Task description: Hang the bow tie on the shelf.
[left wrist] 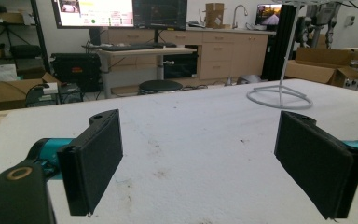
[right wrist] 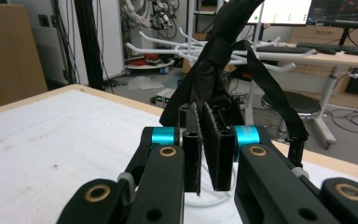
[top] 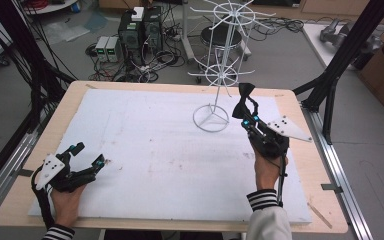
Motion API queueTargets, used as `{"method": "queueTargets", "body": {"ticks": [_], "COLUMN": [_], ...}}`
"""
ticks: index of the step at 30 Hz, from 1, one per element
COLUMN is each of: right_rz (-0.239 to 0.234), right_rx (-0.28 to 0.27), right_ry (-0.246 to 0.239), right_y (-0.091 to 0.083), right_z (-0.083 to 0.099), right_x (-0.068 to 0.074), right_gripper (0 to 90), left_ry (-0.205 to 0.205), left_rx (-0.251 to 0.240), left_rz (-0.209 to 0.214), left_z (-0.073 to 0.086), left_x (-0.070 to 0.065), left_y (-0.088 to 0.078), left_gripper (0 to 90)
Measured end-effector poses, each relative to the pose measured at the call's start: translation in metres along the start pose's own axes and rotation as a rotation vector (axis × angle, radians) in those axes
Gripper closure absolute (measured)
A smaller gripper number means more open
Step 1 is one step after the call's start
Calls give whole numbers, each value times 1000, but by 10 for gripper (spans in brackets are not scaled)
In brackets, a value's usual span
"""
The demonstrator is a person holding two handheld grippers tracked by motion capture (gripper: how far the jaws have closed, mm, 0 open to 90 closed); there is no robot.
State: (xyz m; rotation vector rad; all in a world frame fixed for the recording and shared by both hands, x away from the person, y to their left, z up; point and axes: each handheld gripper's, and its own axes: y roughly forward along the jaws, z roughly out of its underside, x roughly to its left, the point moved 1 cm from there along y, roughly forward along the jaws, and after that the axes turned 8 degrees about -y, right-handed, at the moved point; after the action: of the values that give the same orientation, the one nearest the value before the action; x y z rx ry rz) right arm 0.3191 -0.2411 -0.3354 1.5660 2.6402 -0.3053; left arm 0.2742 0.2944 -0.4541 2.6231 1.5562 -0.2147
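My right gripper, jaws closed on bow tie w/ strap, near rack: lift loop clear over an arm. Left gripper wide open, empty

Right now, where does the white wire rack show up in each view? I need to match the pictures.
High view: the white wire rack stands at the table's far edge, right of centre, just left of the right gripper.
Left gripper view: its ring base and pole sit far off, upper right.
Right gripper view: its white arms spread behind the black bow tie held in the jaws.
Shared landmark: the white foam sheet.
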Motion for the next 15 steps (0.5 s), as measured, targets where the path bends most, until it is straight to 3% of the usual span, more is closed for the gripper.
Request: {"method": "queueTargets", "body": {"ticks": [15], "right_rz": [-20], "right_rx": [-14], "right_ry": [-6], "right_y": [17], "right_z": [-11], "right_x": [13], "right_gripper": [857], "left_ry": [-2], "left_rx": [-2], "left_rz": [0], "left_z": [0], "left_x": [0], "left_y": [0], "left_gripper": [154]}}
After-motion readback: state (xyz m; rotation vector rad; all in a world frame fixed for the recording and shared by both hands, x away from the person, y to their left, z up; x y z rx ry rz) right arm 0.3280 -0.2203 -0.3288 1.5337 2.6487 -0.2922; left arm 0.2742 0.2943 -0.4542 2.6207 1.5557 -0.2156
